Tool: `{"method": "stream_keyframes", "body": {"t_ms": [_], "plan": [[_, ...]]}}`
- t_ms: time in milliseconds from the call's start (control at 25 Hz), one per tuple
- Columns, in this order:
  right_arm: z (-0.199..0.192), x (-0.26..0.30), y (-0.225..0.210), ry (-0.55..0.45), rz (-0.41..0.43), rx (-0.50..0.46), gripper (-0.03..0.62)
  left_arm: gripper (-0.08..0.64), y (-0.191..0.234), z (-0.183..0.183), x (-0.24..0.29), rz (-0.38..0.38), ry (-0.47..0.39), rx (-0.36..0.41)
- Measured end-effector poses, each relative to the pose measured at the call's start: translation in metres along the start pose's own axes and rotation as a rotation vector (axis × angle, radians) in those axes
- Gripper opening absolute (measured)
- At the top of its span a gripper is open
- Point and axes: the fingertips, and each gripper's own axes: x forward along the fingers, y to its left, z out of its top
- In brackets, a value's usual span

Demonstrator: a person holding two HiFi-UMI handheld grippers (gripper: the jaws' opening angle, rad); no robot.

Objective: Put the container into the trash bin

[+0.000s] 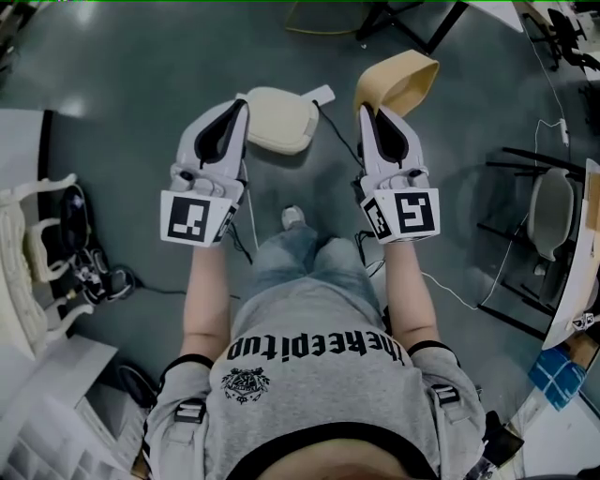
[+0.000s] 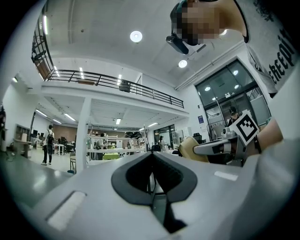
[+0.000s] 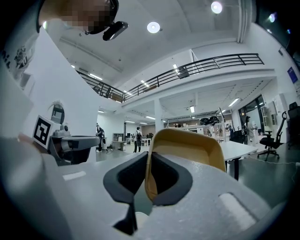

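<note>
A tan, shallow container (image 1: 398,81) is pinched by its rim in my right gripper (image 1: 367,112), which is held out level in front of the person. In the right gripper view the container wall (image 3: 187,147) stands between the dark pads (image 3: 166,180). My left gripper (image 1: 239,105) is held alongside, its jaws shut with nothing seen between them (image 2: 152,161). From the left gripper view the right gripper (image 2: 220,147) and the tan container (image 2: 190,146) show at the right. A cream, round-cornered lidded bin (image 1: 279,120) stands on the floor below and beyond the left gripper.
Grey floor (image 1: 141,56) lies all around. A chair (image 1: 553,211) and a white table edge (image 1: 581,253) stand at the right, a blue item (image 1: 556,375) below them. Bags and white shelving (image 1: 28,262) crowd the left. A chair base (image 1: 412,19) sits at the far top.
</note>
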Motion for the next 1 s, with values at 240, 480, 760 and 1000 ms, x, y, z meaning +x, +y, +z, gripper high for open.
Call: {"method": "stream_keyframes", "body": {"t_ms": [240,480,760,1000], "plan": [[-0.021,0.0,-0.004,0.043,-0.023,0.011,0.025,0.018,-0.001,-0.023,0.005,-0.022,0.033,-0.028],[-0.041,-0.002,-0.012,0.075,-0.032,0.029,0.025,0.018,-0.01,-0.047,0.009,-0.034,0.075,-0.057],[-0.067,0.004,-0.025,0.109,-0.023,0.038,0.025,0.018,-0.022,-0.078,0.019,-0.037,0.103,-0.087],[-0.092,0.008,-0.038,0.134,0.004,0.042,0.021,0.018,-0.03,-0.106,0.029,-0.02,0.12,-0.113]]}}
